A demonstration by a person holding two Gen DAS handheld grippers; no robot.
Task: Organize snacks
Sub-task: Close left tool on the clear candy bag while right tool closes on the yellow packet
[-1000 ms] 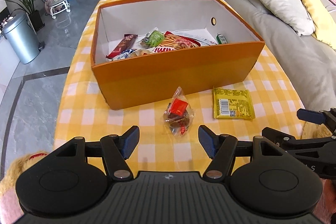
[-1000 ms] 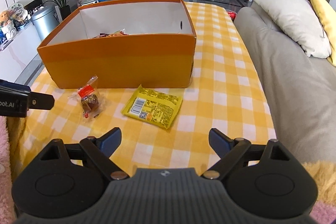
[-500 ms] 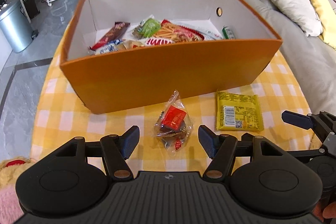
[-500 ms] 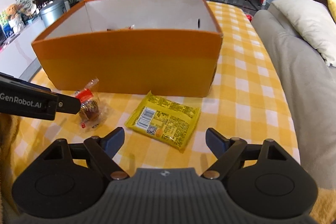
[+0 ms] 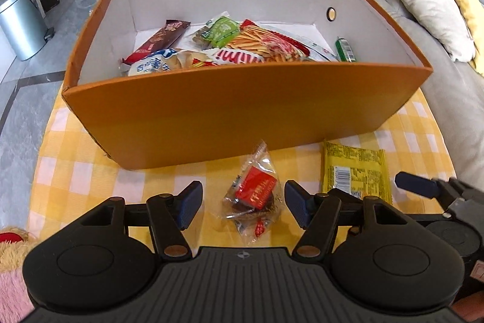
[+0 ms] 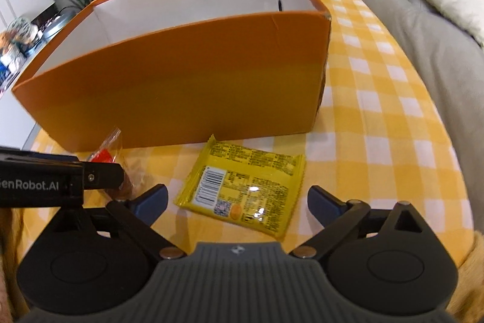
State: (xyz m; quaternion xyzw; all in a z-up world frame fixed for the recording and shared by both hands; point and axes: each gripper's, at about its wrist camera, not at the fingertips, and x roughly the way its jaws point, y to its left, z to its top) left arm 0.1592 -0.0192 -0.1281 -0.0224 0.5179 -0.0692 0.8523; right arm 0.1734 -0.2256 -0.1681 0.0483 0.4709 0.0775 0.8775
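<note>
An orange box [image 5: 242, 117] with white inside walls stands on the yellow checked table and holds several snack packets [image 5: 242, 47]. In front of it lies a clear packet with a red label [image 5: 252, 196], between the fingers of my open left gripper [image 5: 240, 203]. It also shows in the right wrist view [image 6: 113, 159], partly hidden by the left gripper. A yellow packet [image 6: 245, 186] lies face down between the fingers of my open right gripper [image 6: 237, 199]. It also shows in the left wrist view [image 5: 354, 171].
A grey sofa [image 6: 423, 29] with cushions runs along the table's right side. The yellow checked tablecloth [image 6: 378, 117] stretches on past the box [image 6: 181, 84]. A metal bin [image 5: 18, 23], plants and a water bottle stand on the floor at the left.
Both grippers have moved forward and down toward the table. The clear packet now lies between the left fingers and the yellow packet between the right fingers. Both stay open.
</note>
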